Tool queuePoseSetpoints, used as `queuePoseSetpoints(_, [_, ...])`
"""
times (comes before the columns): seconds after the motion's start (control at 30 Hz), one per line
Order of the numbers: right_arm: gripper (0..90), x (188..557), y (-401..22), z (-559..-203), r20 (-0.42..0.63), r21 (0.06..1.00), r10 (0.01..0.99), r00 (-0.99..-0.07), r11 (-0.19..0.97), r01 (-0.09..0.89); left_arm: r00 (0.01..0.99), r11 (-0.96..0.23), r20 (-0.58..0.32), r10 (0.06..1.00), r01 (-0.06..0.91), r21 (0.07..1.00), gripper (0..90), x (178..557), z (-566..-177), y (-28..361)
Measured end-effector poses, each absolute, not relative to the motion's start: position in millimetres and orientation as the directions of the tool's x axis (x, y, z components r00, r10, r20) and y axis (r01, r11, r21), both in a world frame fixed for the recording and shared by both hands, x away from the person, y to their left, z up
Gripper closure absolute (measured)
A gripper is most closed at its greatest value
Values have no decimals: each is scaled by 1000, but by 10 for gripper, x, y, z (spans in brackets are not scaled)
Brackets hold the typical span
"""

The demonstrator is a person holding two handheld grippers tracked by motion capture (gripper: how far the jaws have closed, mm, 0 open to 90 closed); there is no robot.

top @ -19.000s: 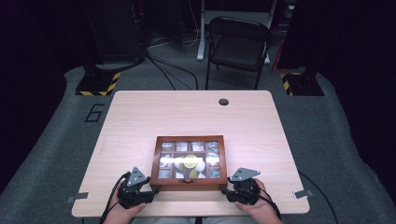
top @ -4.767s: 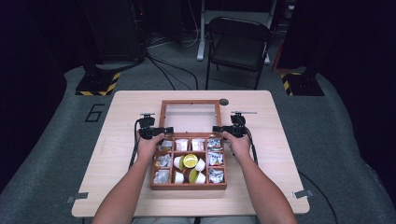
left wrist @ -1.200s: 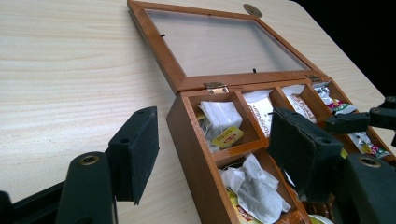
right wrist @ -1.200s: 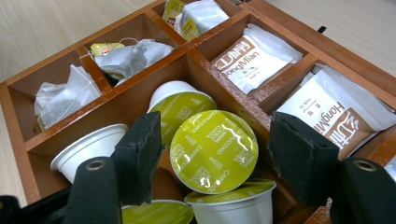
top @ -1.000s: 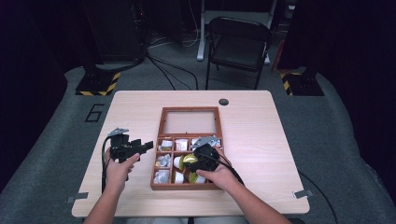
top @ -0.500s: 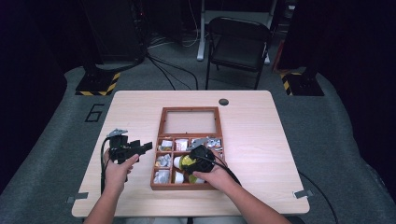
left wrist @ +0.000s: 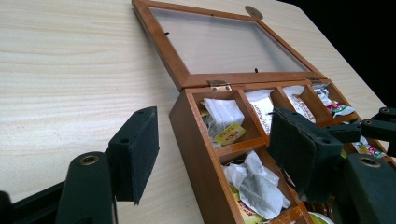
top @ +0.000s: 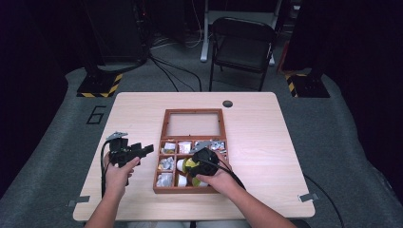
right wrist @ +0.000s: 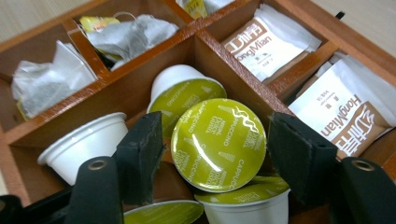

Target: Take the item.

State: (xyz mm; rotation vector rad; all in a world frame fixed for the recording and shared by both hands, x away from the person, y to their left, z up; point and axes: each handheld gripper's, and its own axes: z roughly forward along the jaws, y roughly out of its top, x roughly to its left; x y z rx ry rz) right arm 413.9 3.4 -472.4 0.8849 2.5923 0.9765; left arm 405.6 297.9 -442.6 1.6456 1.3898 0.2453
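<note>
Right gripper [right wrist: 212, 156] spread open, jaws flanking green-lidded capsule [right wrist: 218, 144] in middle compartment of wooden box [top: 164, 183], lid facing camera, pads apparently not touching. Left gripper [top: 141, 149] open, idle left of box, farther off.

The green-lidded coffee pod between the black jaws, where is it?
In the right gripper view, the coffee pod sits in the wooden box's middle compartment, leaning on other pods, between the right gripper's open jaws, left of the HongMian sachets.
</note>
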Motion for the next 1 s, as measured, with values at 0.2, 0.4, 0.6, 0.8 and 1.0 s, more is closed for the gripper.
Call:
queuePoseSetpoints(0.2, [373, 4150, 48, -4776, -4, 645, 606, -796, 610, 461, 341, 74, -393, 854, 668, 741, 330, 4072, -4441, 2967])
queuePoseSetpoints(0.4, [373, 4157, 26, -4767, 17, 651, 610, -792, 595, 472, 336, 78, -394, 855, 668, 740, 330, 4071, -4437, 2979])
queuePoseSetpoints(0.6, [337, 4162, 19, -4752, 18, 642, 625, -780, 591, 489, 340, 74, -393, 854, 669, 740, 330, 4073, -4443, 2972])
queuePoseSetpoints(0.8, [356, 4209, -26, -4765, 81, 645, 639, -765, 551, 529, 338, 73, -388, 857, 667, 742, 330, 4072, -4440, 2978])
queuePoseSetpoints(1.0, [462, 4178, -53, -4666, 56, 704, 646, -761, 515, 489, 340, 66, -385, 858, 670, 739, 330, 4072, -4449, 2968])
